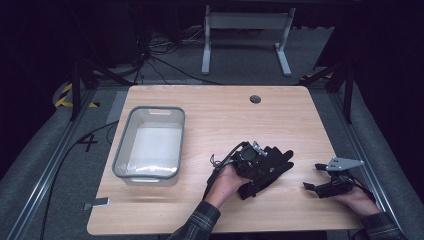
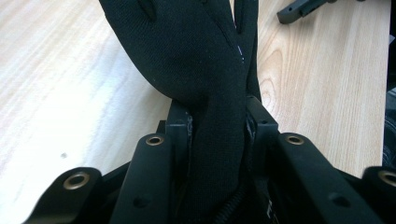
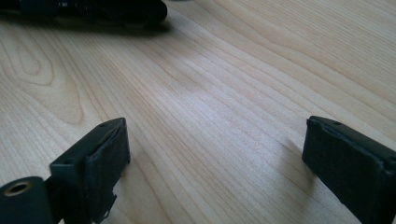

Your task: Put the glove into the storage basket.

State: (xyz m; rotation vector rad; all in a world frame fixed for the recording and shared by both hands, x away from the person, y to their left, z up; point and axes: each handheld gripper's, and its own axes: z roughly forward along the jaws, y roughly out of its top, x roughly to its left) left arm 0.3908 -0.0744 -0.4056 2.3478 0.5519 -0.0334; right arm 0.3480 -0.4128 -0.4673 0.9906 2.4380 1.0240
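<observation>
**On the wooden table, near the front: a black glove pinched by one gripper**

Near the front edge of the table [image 1: 215, 110], a bit right of the middle, lies a black glove [image 1: 270, 167]. Its long way runs slanted across the table. The cuff end is near and to the left, and the finger ends point far and to the right. The left gripper [image 1: 252, 162] sits over the middle of the glove. In the left gripper view the two black jaws press on the glove [image 2: 196, 70] from both sides, so the cloth is squeezed thin between them and spreads wide above them. The glove is soft, knitted cloth with a fine weave.

To the left, well apart from the glove, stands a bin [image 1: 150, 145]. It is a long box with round corners, see-through walls and a grey rim. I see nothing inside it but its pale bottom.

At the right, near the table's edge, a hand holds the right gripper [image 1: 315, 176] low over the wood. Its jaws stand wide apart with bare table between them, gripping nothing. Its pads [image 3: 107, 158] look black and a little rough.

The table top is light wood with wavy lines and has a small round hole [image 1: 255, 99] at the far side.
</observation>
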